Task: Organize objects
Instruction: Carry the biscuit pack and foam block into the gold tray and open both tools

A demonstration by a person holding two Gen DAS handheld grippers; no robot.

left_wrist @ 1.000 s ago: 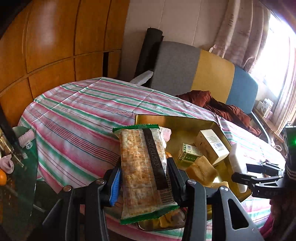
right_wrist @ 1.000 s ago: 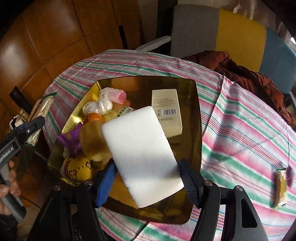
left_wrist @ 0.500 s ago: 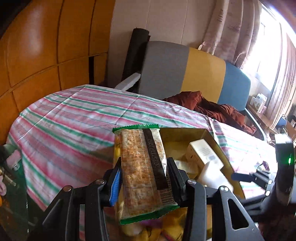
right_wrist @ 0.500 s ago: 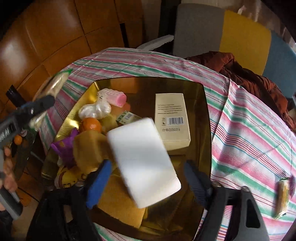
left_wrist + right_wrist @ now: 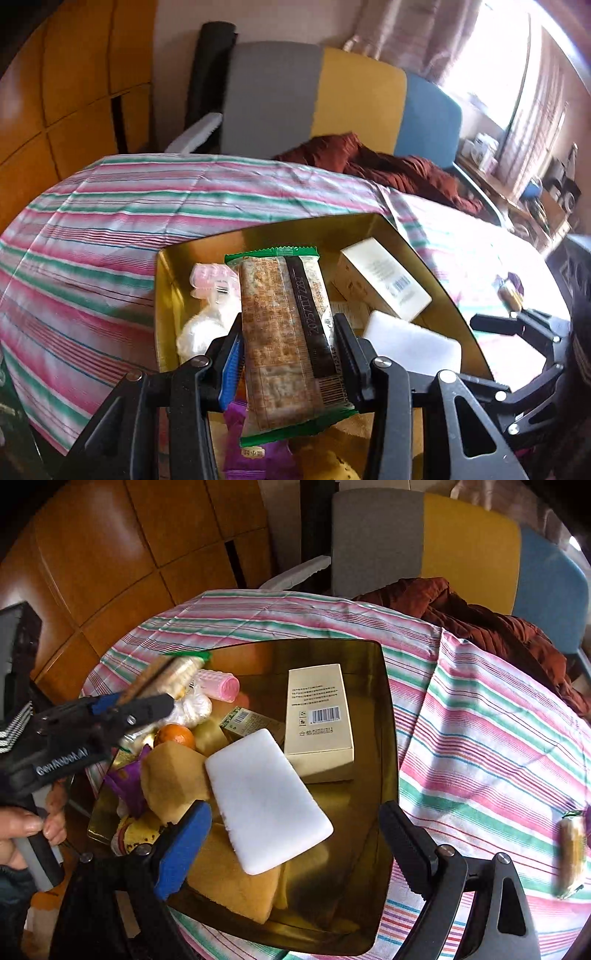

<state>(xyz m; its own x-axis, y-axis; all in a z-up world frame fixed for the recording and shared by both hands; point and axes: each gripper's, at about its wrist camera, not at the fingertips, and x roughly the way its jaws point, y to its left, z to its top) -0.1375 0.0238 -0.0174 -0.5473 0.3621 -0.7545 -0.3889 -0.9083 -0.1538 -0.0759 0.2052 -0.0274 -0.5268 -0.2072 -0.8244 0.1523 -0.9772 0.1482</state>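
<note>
The cracker packet (image 5: 286, 332) is pinched between the jaws of the left gripper (image 5: 288, 354), its green-edged far end sticking out ahead of the fingertips and its near end hanging back behind them. It is held in the air over the near left part of the gold tray (image 5: 166, 295). Just past the left jaw lie a pink hair roller (image 5: 208, 278) and a crumpled clear bag (image 5: 201, 328); past the right jaw a cream box (image 5: 380, 282) lies flat in the tray, with a white sponge (image 5: 413, 341) just beside it, nearer the jaw. Below the packet a purple wrapper (image 5: 255, 443) shows.

The right gripper (image 5: 295, 834) hangs over the tray's near edge with its jaws spread wide and nothing between the pads. The white sponge (image 5: 267, 799) lies below and ahead of the gap, closer to the blue-padded left jaw, resting on a tan cloth (image 5: 236, 882) and free of both pads. Ahead of it lies the cream box (image 5: 319, 718), with a small green box (image 5: 247, 722) and an orange (image 5: 175, 735) off toward the left jaw's side. Beyond the right jaw, well apart on the striped tablecloth (image 5: 498, 746), lies another snack bar (image 5: 570, 853). A hand (image 5: 26, 830) grips the left gripper's handle.
</note>
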